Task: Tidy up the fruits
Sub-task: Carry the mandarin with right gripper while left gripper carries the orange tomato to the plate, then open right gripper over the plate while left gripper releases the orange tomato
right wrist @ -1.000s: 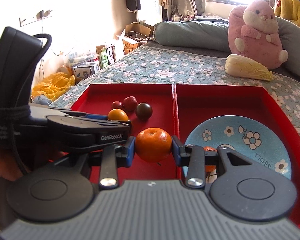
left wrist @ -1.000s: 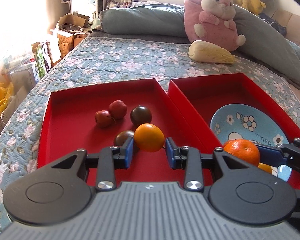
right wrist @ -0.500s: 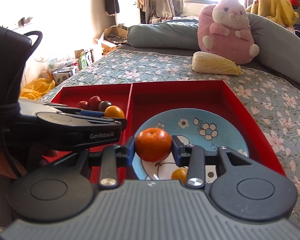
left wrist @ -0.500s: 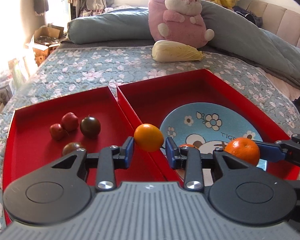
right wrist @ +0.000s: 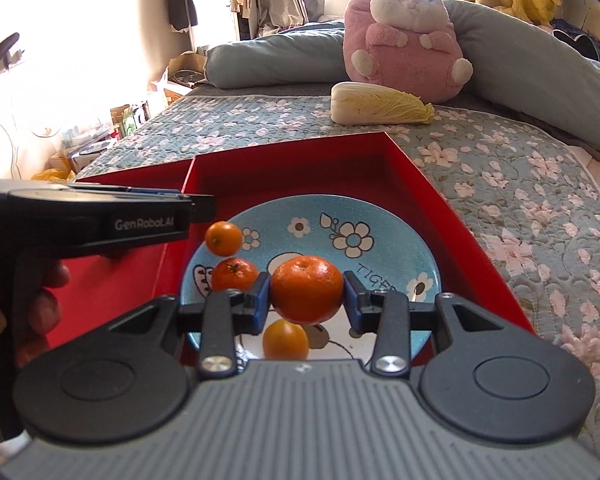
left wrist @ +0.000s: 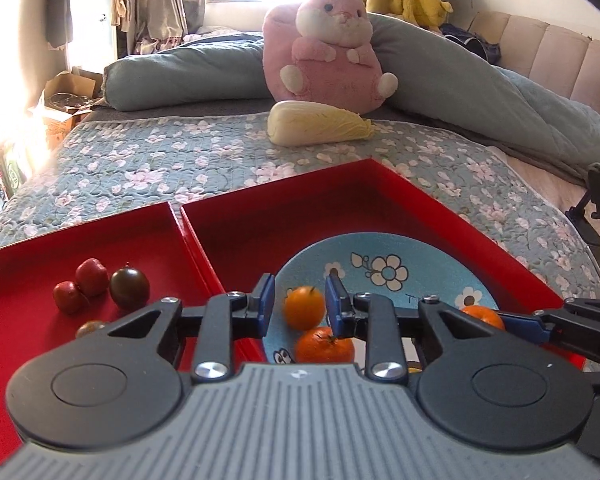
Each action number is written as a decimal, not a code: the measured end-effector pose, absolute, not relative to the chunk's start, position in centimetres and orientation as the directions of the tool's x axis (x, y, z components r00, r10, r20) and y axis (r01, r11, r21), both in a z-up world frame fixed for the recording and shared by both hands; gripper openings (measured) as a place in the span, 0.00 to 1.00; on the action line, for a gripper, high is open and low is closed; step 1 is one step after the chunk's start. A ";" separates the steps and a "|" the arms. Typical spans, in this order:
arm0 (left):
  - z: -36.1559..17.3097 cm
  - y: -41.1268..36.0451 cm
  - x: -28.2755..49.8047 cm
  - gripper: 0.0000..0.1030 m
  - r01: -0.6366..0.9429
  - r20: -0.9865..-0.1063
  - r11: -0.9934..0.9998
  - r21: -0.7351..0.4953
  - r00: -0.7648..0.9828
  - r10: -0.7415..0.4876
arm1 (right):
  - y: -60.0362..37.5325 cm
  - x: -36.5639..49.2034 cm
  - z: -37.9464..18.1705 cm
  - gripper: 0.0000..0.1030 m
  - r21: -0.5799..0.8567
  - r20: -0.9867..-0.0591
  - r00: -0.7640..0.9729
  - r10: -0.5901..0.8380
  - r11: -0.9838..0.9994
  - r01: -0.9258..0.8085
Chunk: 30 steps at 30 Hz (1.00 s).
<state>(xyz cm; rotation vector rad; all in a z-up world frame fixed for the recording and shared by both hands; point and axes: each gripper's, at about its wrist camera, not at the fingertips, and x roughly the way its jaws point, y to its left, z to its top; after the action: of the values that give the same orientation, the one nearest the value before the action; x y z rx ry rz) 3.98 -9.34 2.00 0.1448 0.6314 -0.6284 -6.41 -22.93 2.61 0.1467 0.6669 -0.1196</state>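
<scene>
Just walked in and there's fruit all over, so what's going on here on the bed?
A person is sorting fruit with handheld tongs, one in each hand. The right tongs grip a large orange above the blue plate in the right red tray, where two oranges already lie. The left tongs are closing, but the small orange sits just past their pads, ungripped, by the plate's left edge. Small tomatoes lie in the left tray.
</scene>
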 end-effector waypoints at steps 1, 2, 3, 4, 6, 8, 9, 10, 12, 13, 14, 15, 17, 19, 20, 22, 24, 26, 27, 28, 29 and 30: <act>1.7 -9.7 3.9 0.32 0.598 -0.598 0.800 -0.054 0.622 -0.505 | -23.1 -6.5 2.5 0.40 0.098 -0.625 0.778 -0.065 0.982 0.161; 1.4 -10.1 3.9 0.32 0.608 -0.603 0.792 -0.049 0.614 -0.509 | -23.1 -6.5 2.3 0.40 0.099 -0.627 0.776 -0.066 0.982 0.163; 1.2 -10.5 3.8 0.32 0.618 -0.609 0.785 -0.042 0.607 -0.511 | -23.2 -6.6 2.2 0.40 0.099 -0.629 0.774 -0.068 0.981 0.167; 0.9 -10.8 3.8 0.32 0.628 -0.613 0.778 -0.031 0.602 -0.511 | -23.3 -6.6 2.1 0.40 0.100 -0.632 0.772 -0.070 0.980 0.171; 0.3 -11.3 3.6 0.32 0.647 -0.626 0.762 -0.015 0.588 -0.512 | -23.5 -6.7 1.7 0.40 0.100 -0.639 0.766 -0.073 0.979 0.177; -0.2 -11.6 3.4 0.32 0.661 -0.639 0.751 -0.005 0.576 -0.511 | -23.7 -6.6 1.4 0.40 0.099 -0.646 0.759 -0.076 0.978 0.182; -0.4 -11.7 3.4 0.32 0.665 -0.644 0.747 -0.002 0.571 -0.509 | -23.7 -6.5 1.3 0.40 0.098 -0.649 0.756 -0.078 0.978 0.185; -0.5 -11.7 3.5 0.32 0.668 -0.649 0.744 -0.004 0.565 -0.511 | -23.8 -6.4 1.1 0.40 0.094 -0.655 0.751 -0.081 0.978 0.188; -0.7 -11.7 3.6 0.32 0.669 -0.655 0.743 -0.010 0.557 -0.510 | -23.9 -5.9 0.7 0.40 0.086 -0.670 0.738 -0.083 0.978 0.189; -0.8 -11.7 3.6 0.32 0.670 -0.659 0.742 -0.012 0.553 -0.510 | -23.9 -5.7 0.5 0.40 0.080 -0.676 0.732 -0.085 0.979 0.188; -0.8 -11.6 3.7 0.32 0.666 -0.660 0.745 -0.017 0.552 -0.509 | -23.9 -5.5 0.4 0.40 0.075 -0.680 0.729 -0.086 0.980 0.186; -0.9 -11.5 3.8 0.32 0.663 -0.662 0.748 -0.026 0.549 -0.510 | -24.0 -5.3 0.3 0.40 0.073 -0.680 0.728 -0.088 0.980 0.187; -0.9 -11.2 4.0 0.32 0.654 -0.665 0.755 -0.038 0.547 -0.508 | -24.0 -5.1 0.2 0.40 0.061 -0.680 0.728 -0.092 0.982 0.181; -0.9 -10.9 4.1 0.32 0.648 -0.668 0.761 -0.043 0.547 -0.504 | -24.0 -4.9 0.2 0.40 0.052 -0.678 0.729 -0.098 0.982 0.181; -0.9 -10.8 4.1 0.32 0.648 -0.667 0.761 -0.042 0.548 -0.504 | -24.0 -4.9 0.2 0.40 0.044 -0.676 0.730 -0.104 0.982 0.181; -0.9 -10.8 4.1 0.32 0.649 -0.666 0.760 -0.040 0.549 -0.504 | -24.0 -4.8 0.1 0.40 0.024 -0.670 0.733 -0.120 0.983 0.183; -0.8 -10.8 3.8 0.32 0.654 -0.667 0.756 -0.028 0.551 -0.502 | -24.1 -4.7 0.1 0.41 0.017 -0.664 0.736 -0.130 0.982 0.188; -0.8 -10.7 3.6 0.32 0.657 -0.668 0.753 -0.021 0.551 -0.500 | -24.3 -4.5 0.2 0.41 0.022 -0.663 0.736 -0.135 0.980 0.199; -0.8 -10.7 3.6 0.32 0.657 -0.668 0.754 -0.023 0.551 -0.501 | -24.5 -4.4 0.3 0.41 0.026 -0.662 0.737 -0.137 0.978 0.205; -0.7 -10.5 3.6 0.32 0.655 -0.669 0.756 -0.026 0.551 -0.500 | -24.6 -4.3 0.3 0.41 0.030 -0.662 0.737 -0.135 0.978 0.206; -0.7 -10.4 3.6 0.32 0.653 -0.670 0.757 -0.028 0.550 -0.499 | -24.6 -4.3 0.4 0.41 0.032 -0.661 0.738 -0.134 0.978 0.206; -0.7 -10.4 3.7 0.32 0.651 -0.672 0.759 -0.030 0.549 -0.497 | -24.5 -4.2 0.4 0.42 0.032 -0.661 0.739 -0.134 0.978 0.205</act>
<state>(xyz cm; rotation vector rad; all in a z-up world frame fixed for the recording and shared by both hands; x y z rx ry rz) 3.66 -10.35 -0.71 0.2342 0.7155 -0.6871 -4.21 -24.54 0.42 0.1047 0.7160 -0.1862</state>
